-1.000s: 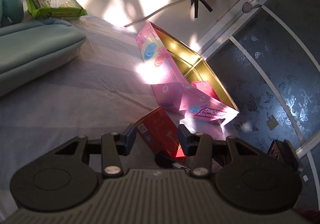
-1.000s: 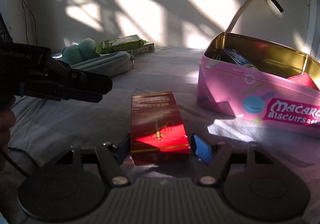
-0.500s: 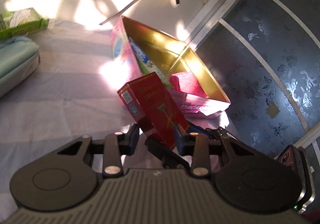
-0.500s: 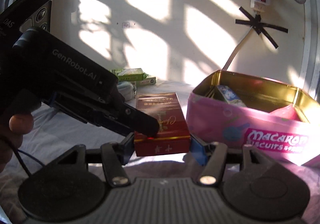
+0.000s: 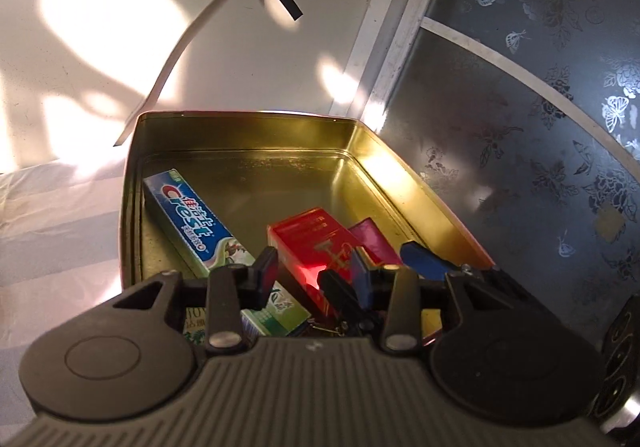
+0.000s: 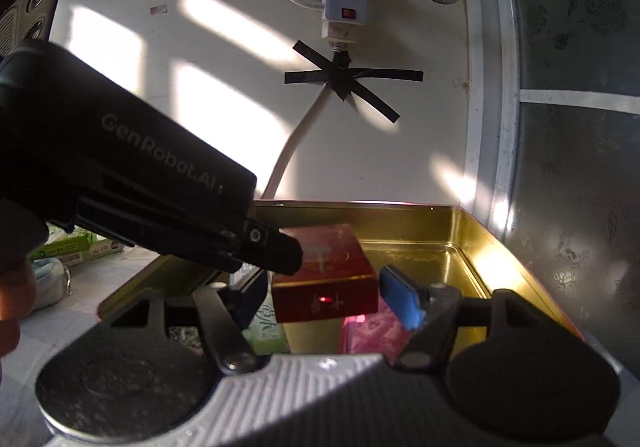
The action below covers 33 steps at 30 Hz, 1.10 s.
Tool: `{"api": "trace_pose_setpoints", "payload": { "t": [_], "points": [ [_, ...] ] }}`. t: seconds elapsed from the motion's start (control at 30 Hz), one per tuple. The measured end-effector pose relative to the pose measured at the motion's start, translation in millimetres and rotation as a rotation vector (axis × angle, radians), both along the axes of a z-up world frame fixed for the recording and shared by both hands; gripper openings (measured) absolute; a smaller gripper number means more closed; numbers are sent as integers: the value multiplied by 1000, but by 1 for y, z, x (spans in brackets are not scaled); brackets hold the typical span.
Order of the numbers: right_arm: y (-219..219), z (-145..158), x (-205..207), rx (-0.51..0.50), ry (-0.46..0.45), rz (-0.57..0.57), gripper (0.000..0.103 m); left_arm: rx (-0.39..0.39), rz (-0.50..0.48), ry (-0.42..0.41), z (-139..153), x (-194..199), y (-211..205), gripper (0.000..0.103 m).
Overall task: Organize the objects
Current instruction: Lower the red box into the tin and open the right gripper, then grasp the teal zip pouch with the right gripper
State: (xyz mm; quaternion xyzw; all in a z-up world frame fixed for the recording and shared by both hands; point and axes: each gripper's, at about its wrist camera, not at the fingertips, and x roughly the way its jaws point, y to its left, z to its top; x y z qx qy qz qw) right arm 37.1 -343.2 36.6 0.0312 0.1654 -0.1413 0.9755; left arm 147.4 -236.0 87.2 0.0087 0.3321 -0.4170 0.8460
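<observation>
We are holding the red box point(image 5: 310, 243) over the open gold tin point(image 5: 404, 183). Our left hand-held gripper point(image 5: 314, 269) is squeezing it tight. The jaws of our right hand-held gripper point(image 6: 326, 293) are opening, wide around the box. We should lower it slowly beside the toothpaste box point(image 5: 192, 219), then let go. A second ago, the box was lying outside the tin.

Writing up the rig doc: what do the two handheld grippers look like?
Left gripper: black linkage, ribbed grey base with two round black discs, dark jaws; its black body reads "GenRobot.AI" in the right wrist view. Right gripper: same build, blue pad on one jaw. No sleeves visible.
</observation>
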Motion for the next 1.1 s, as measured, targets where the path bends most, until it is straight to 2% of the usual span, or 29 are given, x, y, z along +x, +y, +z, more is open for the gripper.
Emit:
{"api": "trace_pose_setpoints", "payload": {
  "t": [0.13,0.27,0.4,0.53,0.67,0.77,0.8,0.87,0.9,0.93,1.03,1.1],
  "points": [
    [2,-8,-13,45,-27,9,66,-3,24,-45,3,-9,17,44],
    [14,-3,-31,80,-77,42,65,-45,48,-78,7,-20,62,44],
    [39,8,-44,108,-113,171,64,-53,109,-72,-8,-36,125,46],
    [79,10,-33,158,-56,372,62,-42,211,20,-37,-45,194,46],
    [127,2,-7,198,62,547,61,-71,335,62,-50,-56,258,46],
    [156,1,20,220,119,617,61,-148,478,87,-47,-58,306,46],
    [163,2,32,237,133,620,61,-174,528,101,-47,-55,319,46],
    [171,2,60,303,164,612,62,-241,646,155,-47,-47,348,57],
    [173,1,76,340,180,605,62,-266,695,184,-49,-43,359,67],
    [175,0,90,361,192,594,62,-289,743,211,-51,-38,370,69],
    [181,-8,136,396,238,530,65,-319,793,239,-58,-24,385,69],
    [184,-18,161,397,274,488,67,-329,786,281,-64,-13,384,67]
  ]
}}
